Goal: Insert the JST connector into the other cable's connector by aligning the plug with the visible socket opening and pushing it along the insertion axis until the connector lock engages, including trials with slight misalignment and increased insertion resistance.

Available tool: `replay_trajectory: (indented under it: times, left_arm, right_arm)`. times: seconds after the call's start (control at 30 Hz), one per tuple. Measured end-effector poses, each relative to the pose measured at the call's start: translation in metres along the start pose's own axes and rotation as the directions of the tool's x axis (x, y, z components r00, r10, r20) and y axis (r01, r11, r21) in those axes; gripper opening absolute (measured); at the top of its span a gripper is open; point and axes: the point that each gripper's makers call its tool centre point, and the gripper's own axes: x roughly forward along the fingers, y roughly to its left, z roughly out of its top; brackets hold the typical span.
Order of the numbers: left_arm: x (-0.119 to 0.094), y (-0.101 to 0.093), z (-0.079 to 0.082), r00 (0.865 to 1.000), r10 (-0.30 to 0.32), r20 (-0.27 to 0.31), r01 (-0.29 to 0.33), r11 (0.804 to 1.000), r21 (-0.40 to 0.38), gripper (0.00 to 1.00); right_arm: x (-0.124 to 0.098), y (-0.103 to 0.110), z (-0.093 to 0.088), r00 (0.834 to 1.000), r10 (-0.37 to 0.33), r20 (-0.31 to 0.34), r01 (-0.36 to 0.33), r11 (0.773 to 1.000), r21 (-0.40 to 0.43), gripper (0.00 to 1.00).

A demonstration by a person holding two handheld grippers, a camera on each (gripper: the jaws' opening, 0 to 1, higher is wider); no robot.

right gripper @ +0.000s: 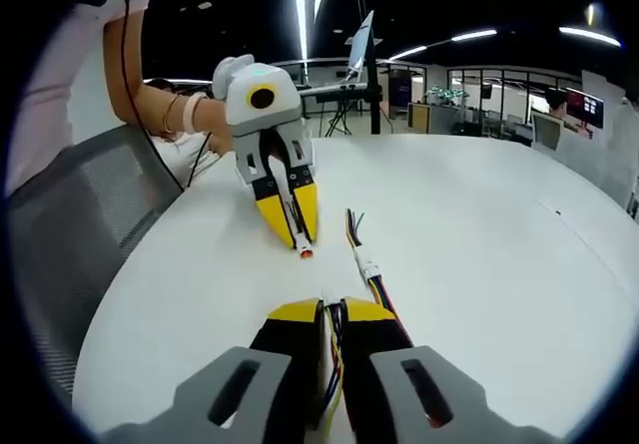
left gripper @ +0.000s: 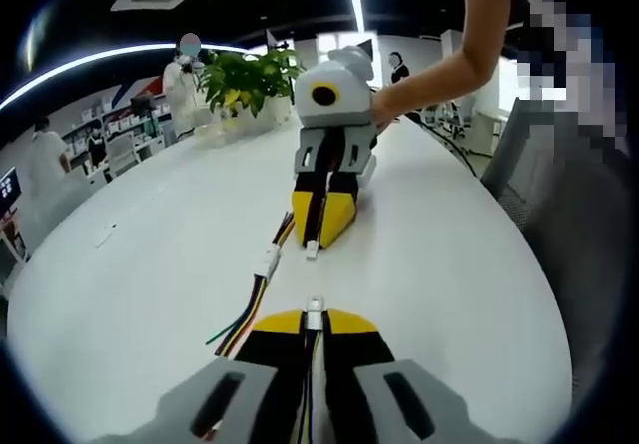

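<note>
Connectors apart on table [left gripper: 120,294]: left gripper [left gripper: 314,316] jaws clench plug [left gripper: 315,305]; right gripper [left gripper: 321,232] jaws clench socket [left gripper: 312,251].

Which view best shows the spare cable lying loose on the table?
The left gripper view: the spare cable lies unobstructed on the white table, its white connector and fanned coloured wires clear. In the right gripper view the same cable is partly hidden behind the right gripper.

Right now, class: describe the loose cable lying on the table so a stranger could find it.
On the white table, look between the two yellow-tipped grippers. The loose cable lies flat there, multicoloured wires meeting at a white connector, and unlike the other connectors it is in no gripper's fingers.
</note>
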Motion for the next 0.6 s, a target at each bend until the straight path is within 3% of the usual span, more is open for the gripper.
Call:
replay_trajectory:
  times: [0.43,0.6]
  left_arm:
    - [0.0051,-0.0074,0.0031,0.997,-0.072,-0.008,0.072,0.997,0.011,0.0]
    - [0.0052,-0.0014,0.0064,0.998,-0.064,-0.013,0.065,0.998,0.017,0.0]
  right_arm:
    - [-0.0006,-0.0037,-0.0065,0.999,-0.01,-0.03,0.01,1.0,-0.012,0.03]
    - [-0.0043,-0.003,-0.0065,0.999,-0.018,-0.04,0.018,1.0,-0.009,0.02]
